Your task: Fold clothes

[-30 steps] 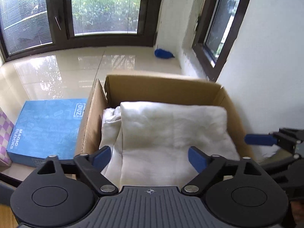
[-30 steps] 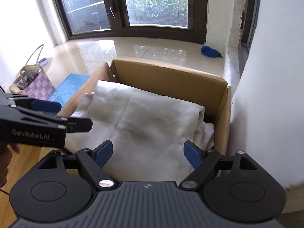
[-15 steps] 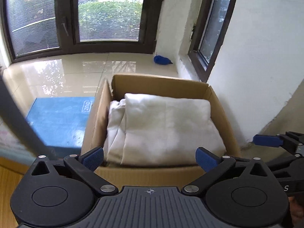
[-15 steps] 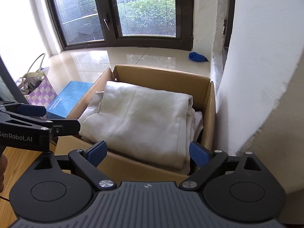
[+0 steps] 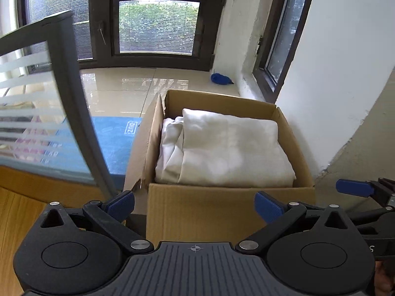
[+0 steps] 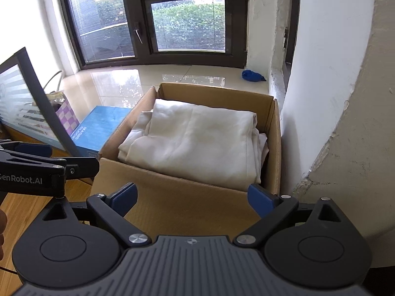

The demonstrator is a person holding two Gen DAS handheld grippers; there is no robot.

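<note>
Folded cloth [image 5: 229, 148] lies in the box [image 5: 229, 207], centre frame — your left gripper [image 5: 195, 204] and right gripper [image 6: 192, 197] gape empty; fetch the next garment.

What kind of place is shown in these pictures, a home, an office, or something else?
Probably a room in a home or small office, beside a bay window. A cardboard box of folded white cloth stands on a glossy tiled ledge, near a frosted glass partition and a wooden surface.
</note>
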